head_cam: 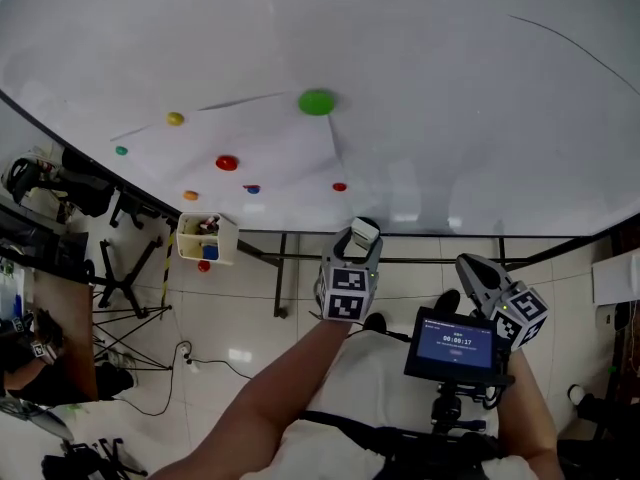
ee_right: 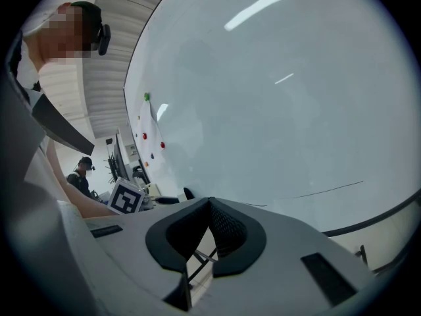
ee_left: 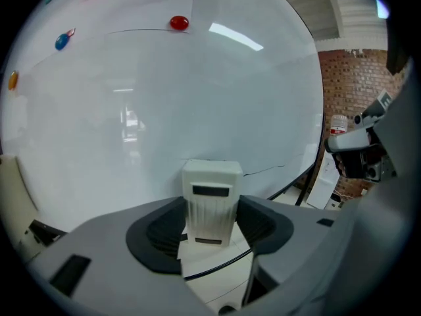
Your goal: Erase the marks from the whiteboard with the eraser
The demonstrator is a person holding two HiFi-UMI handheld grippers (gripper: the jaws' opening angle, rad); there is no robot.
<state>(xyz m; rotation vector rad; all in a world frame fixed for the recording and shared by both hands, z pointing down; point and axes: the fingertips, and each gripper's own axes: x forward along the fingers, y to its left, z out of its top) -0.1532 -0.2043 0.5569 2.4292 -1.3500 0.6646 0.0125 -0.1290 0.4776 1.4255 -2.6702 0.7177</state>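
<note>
Gripping the eraser from both sides, the left gripper has its jaws closed on it, near the lower edge of the whiteboard. The eraser is a white plastic block with a ribbed front (and one dark slot near the top). The right gripper has its jaws pressed together on nothing. On the glossy board there is a thin dark curved line. A small white box by the board's lower edge holds small red and blue things.

The left tongs are grey with black ribbed pads; the eraser between them is cream. Beyond them the white whiteboard bears a thin dark line and a green magnet.
</note>
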